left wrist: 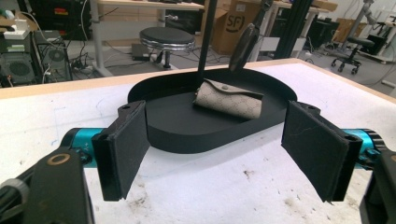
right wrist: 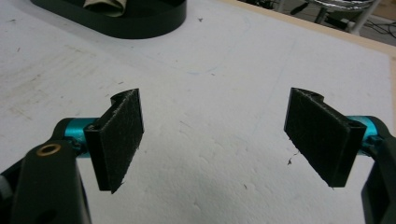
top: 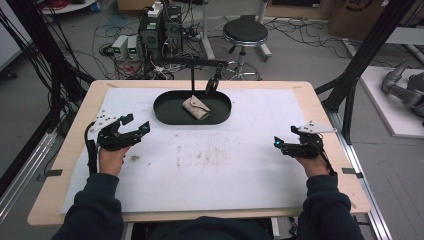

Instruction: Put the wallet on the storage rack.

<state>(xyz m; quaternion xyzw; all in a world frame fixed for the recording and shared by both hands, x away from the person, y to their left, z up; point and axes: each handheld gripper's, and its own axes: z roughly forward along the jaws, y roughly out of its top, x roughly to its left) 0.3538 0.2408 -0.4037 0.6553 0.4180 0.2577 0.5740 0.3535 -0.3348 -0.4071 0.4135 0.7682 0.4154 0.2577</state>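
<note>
- Wooden table [top: 70, 150] topped with a scuffed white mat [top: 210, 165]; round black stool [top: 245, 32], computer towers and loose cables on the floor behind.
- Black oval tray [top: 165, 112] at the mat's far centre, a thin black stand rising from it.
- Beige patterned pouch [top: 196, 108] lies flat in the tray, flap snapped.
- Left gripper [top: 137, 125]: jaws wide apart, nothing between, facing the tray.
- Right gripper [top: 278, 141]: jaws spread wide, nothing held, over bare mat, well apart from the pouch.
</note>
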